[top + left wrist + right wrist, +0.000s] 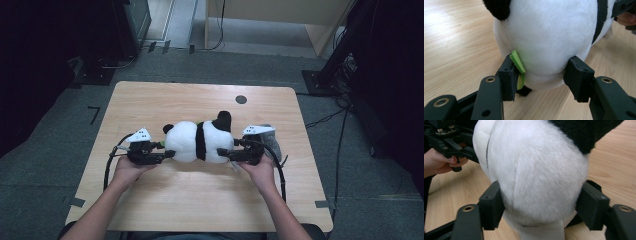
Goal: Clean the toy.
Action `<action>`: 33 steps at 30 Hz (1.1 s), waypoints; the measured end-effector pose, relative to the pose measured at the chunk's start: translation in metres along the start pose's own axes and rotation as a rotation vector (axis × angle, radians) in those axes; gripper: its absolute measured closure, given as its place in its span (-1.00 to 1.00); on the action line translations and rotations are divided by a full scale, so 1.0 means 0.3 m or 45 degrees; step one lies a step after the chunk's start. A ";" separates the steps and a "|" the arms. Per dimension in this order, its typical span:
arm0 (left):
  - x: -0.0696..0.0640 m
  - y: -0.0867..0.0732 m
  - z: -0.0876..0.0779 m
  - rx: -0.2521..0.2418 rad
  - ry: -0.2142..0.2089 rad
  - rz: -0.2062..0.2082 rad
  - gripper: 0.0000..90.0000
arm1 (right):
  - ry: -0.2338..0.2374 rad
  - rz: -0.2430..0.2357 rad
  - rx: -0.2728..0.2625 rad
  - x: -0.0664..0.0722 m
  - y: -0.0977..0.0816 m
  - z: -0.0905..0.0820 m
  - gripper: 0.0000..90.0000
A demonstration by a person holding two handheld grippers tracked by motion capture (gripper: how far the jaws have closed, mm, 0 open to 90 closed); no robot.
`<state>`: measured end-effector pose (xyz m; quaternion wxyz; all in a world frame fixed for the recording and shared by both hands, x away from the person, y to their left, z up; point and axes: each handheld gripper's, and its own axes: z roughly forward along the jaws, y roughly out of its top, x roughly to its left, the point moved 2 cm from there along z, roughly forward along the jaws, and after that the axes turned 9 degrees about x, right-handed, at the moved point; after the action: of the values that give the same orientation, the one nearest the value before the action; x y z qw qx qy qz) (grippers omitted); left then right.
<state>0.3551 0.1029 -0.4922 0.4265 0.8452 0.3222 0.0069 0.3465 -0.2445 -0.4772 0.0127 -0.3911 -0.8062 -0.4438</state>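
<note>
White and black plush, a panda (200,141) lies mid-table (150,100) in the high view, the left gripper (167,154) at one end and the right gripper (227,155) at the other. Left gripper view: both pads press the white fur, a green tag (517,61) caught at one pad. Right gripper view: the jaws clamp the panda's white bulge.

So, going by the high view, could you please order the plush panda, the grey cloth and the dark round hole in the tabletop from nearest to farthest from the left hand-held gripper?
1. Plush panda: right at the left hand-held gripper, its jaws around one end.
2. Grey cloth: beyond the panda, on the right side, by the other hand.
3. Dark round hole: toward the table's far edge, right of centre; close to the cloth in distance, seemingly a little farther.
</note>
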 end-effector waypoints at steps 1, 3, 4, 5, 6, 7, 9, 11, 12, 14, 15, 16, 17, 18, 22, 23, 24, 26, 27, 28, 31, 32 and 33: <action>0.001 0.000 0.000 0.000 0.000 -0.001 0.06 | 0.003 0.001 0.000 -0.001 0.000 0.000 -0.39; 0.004 -0.001 0.001 -0.002 0.002 -0.003 0.04 | 0.008 -0.002 -0.004 -0.004 0.001 0.001 -0.44; 0.006 -0.001 0.001 -0.001 -0.002 -0.009 0.03 | 0.014 0.000 -0.004 -0.003 0.003 -0.001 -0.49; 0.008 -0.001 0.000 -0.001 -0.002 -0.010 0.03 | 0.014 0.000 -0.004 -0.003 0.003 -0.001 -0.49; 0.009 -0.002 0.000 -0.003 0.000 -0.010 0.03 | 0.014 -0.009 -0.012 -0.001 0.006 -0.005 -0.53; 0.011 -0.003 0.000 -0.003 0.000 -0.013 0.03 | 0.014 -0.009 -0.012 -0.001 0.006 -0.005 -0.53; 0.014 -0.003 -0.001 -0.005 0.002 -0.018 0.03 | 0.003 -0.021 -0.032 0.000 0.010 -0.017 -0.54; 0.017 -0.003 -0.003 -0.005 0.007 -0.020 0.04 | -0.009 -0.024 -0.086 -0.003 0.016 -0.046 -0.54; 0.017 -0.003 -0.003 -0.006 0.011 -0.019 0.03 | -0.007 -0.023 -0.104 -0.005 0.018 -0.056 -0.52; 0.018 -0.003 -0.002 -0.011 0.017 -0.022 0.03 | -0.006 -0.028 -0.107 -0.010 0.015 -0.071 -0.22; 0.019 -0.002 -0.002 -0.015 0.017 -0.025 0.03 | -0.006 -0.028 -0.107 -0.010 0.015 -0.071 -0.22; 0.021 -0.002 -0.002 -0.018 0.020 -0.028 0.03 | -0.007 -0.047 -0.105 -0.011 0.012 -0.077 -0.20; 0.022 -0.002 -0.002 -0.020 0.023 -0.028 0.03 | 0.001 -0.059 -0.097 -0.011 0.012 -0.078 -0.20; 0.024 -0.002 -0.002 -0.021 0.023 -0.030 0.03 | 0.001 -0.059 -0.097 -0.011 0.012 -0.078 -0.20; 0.026 -0.002 -0.003 -0.024 0.030 -0.030 0.03 | 0.000 -0.157 -0.061 -0.016 -0.002 -0.091 -0.34; 0.027 -0.002 -0.003 -0.026 0.032 -0.030 0.03 | 0.008 -0.156 -0.056 -0.020 -0.008 -0.093 -0.37; 0.027 -0.001 -0.003 -0.028 0.036 -0.032 0.02 | 0.023 -0.143 -0.031 -0.026 -0.018 -0.089 -0.42; 0.030 -0.001 -0.003 -0.034 0.038 -0.039 0.01 | 0.015 -0.126 -0.014 -0.030 -0.022 -0.071 -0.42; 0.031 0.000 -0.002 -0.037 0.039 -0.043 0.01 | 0.015 -0.126 -0.014 -0.030 -0.022 -0.071 -0.42; 0.032 0.000 -0.001 -0.041 0.040 -0.045 0.00 | 0.005 -0.125 -0.010 -0.029 -0.023 -0.059 -0.42; 0.035 0.001 0.002 -0.053 0.033 -0.051 -0.01 | -0.035 -0.131 0.016 -0.020 -0.019 -0.013 -0.47; 0.037 0.000 0.003 -0.058 0.029 -0.050 -0.02 | -0.035 -0.140 0.020 -0.015 -0.017 -0.001 -0.51; 0.039 0.000 0.005 -0.063 0.027 -0.049 -0.03 | -0.038 -0.150 0.021 -0.010 -0.014 0.009 -0.52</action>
<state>0.3648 0.1083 -0.4964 0.4438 0.8279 0.3426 0.0155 0.3467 -0.2457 -0.4830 -0.0222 -0.3494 -0.8316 -0.4312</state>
